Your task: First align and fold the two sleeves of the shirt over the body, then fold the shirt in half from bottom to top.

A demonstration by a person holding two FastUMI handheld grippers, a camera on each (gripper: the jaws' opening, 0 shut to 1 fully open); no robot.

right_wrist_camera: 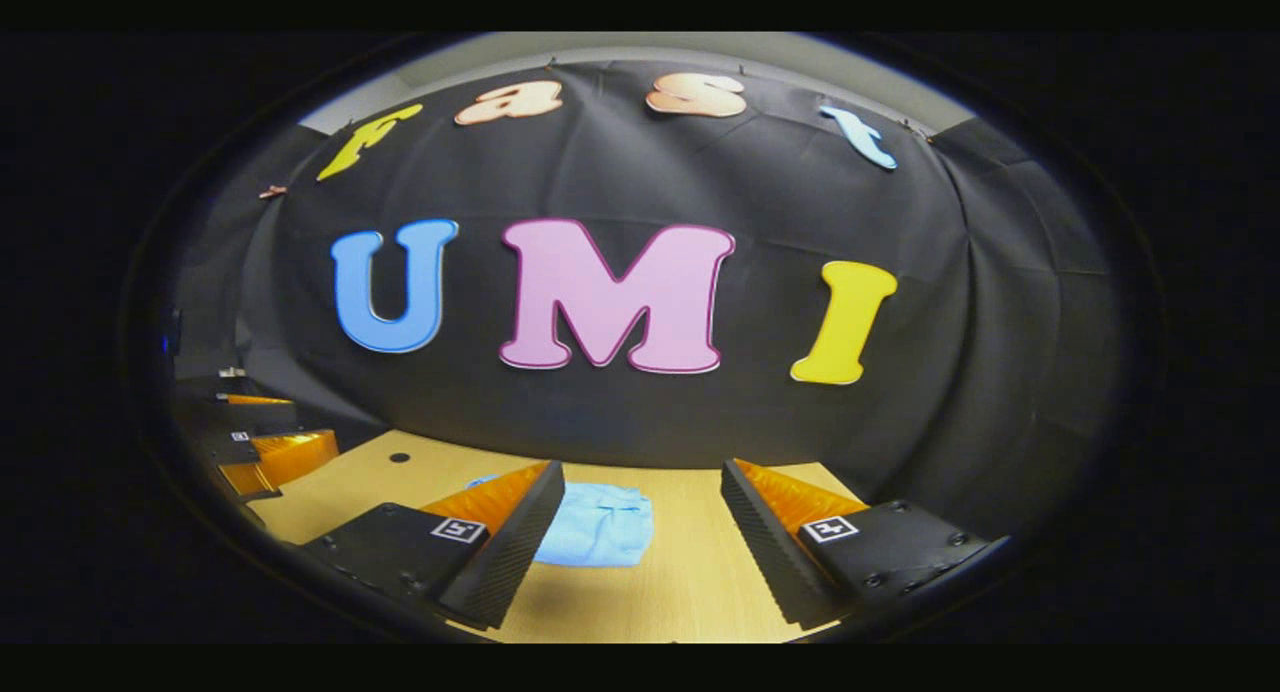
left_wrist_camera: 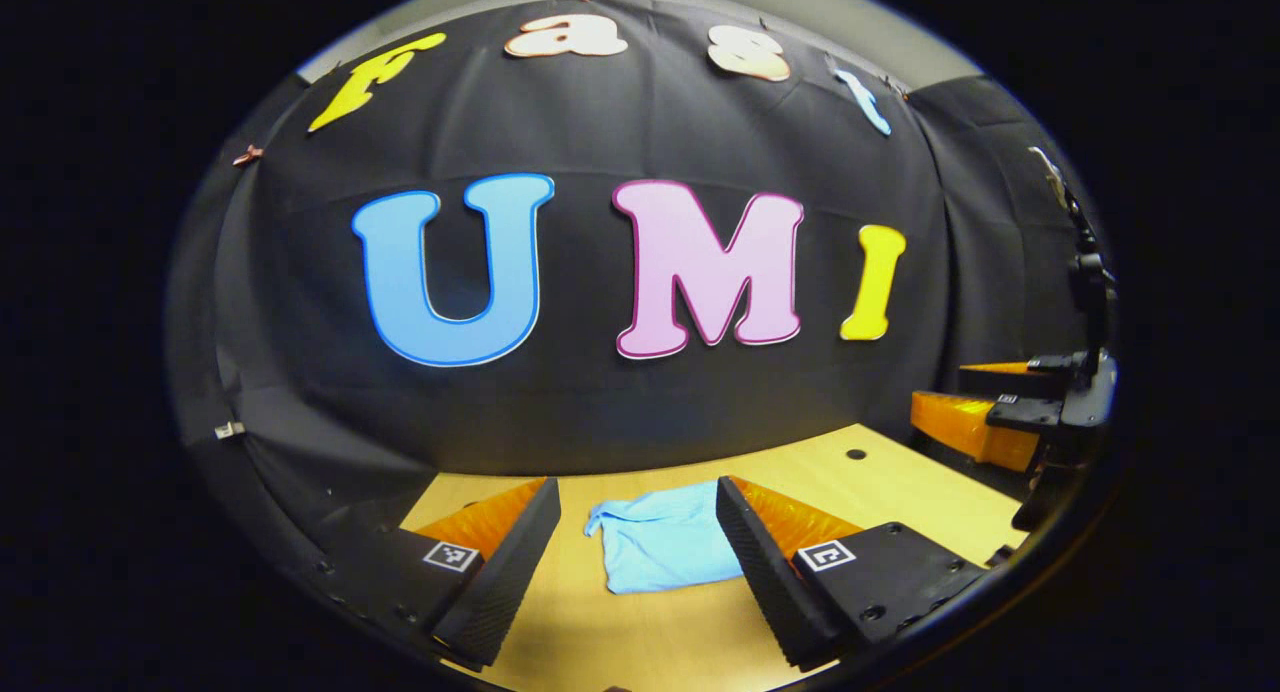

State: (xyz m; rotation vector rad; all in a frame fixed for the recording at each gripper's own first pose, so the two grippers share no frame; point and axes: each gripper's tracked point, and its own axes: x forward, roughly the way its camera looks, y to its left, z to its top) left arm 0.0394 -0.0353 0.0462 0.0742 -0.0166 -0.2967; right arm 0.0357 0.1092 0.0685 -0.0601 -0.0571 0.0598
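Blue shirt (left_wrist_camera: 655, 547) lies bunched on table (left_wrist_camera: 900, 472); both grippers' fingers spread wide, empty

shirt (left_wrist_camera: 655, 547) | right part hidden by finger | folds unclear

Both views look low across the worktop (left_wrist_camera: 640, 622) toward the booth's back wall (right_wrist_camera: 640, 172). They share the shirt (left_wrist_camera: 660, 547). It lies near, at lower centre of each frame.
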